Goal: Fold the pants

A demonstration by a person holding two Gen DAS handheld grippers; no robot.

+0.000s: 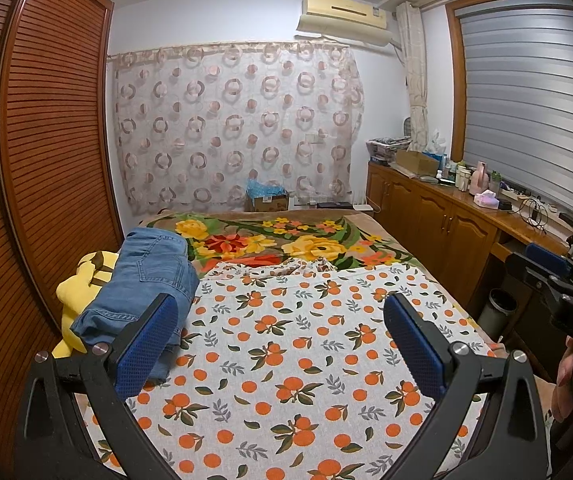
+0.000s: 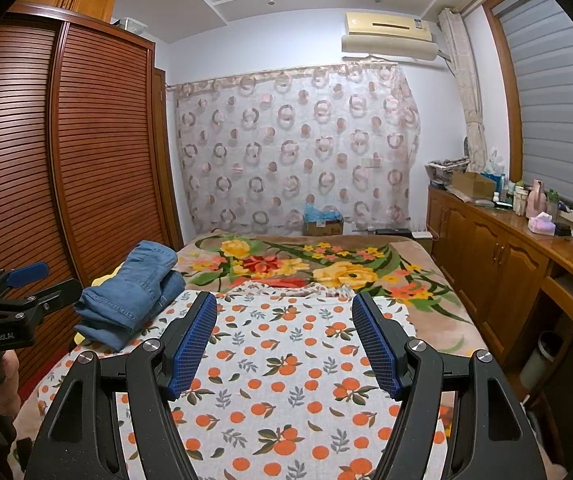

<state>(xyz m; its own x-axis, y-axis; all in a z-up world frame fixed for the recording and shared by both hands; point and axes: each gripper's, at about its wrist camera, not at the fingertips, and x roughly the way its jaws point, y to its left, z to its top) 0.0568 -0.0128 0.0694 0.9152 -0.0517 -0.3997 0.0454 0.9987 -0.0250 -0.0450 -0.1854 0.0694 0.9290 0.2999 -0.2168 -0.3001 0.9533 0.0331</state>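
Along the bed's left edge, in the left wrist view, the jeans (image 1: 142,284) lie folded into a thick stack, partly resting on a yellow plush (image 1: 76,284) wedged between bed and wardrobe (image 1: 46,140). The left gripper (image 1: 282,344) hangs above the orange-print sheet (image 1: 286,360) with its jaws spread wide and nothing between them; its left pad sits in front of the stack's near end, though whether it touches the denim cannot be told. The right gripper (image 1: 546,268) shows at the right border, held off the bed's right edge; from this angle its opening cannot be read. Because the stack leans on a soft toy rather than on flat bedding, a nudge from that near pad could tip the upper layers and undo the fold, or push the bundle over the left edge. From the right wrist view, the jeans (image 2: 130,292) again sit at the left edge, layers visibly stepped and the top one bulging, so the fold looks loose. The right gripper (image 2: 284,340) is wide open and empty over the sheet's middle, well apart from the denim. The left gripper (image 2: 26,284) appears at the left border beside the stack. Reaching across from here, the risk is pinching only the top layer and dragging it off.
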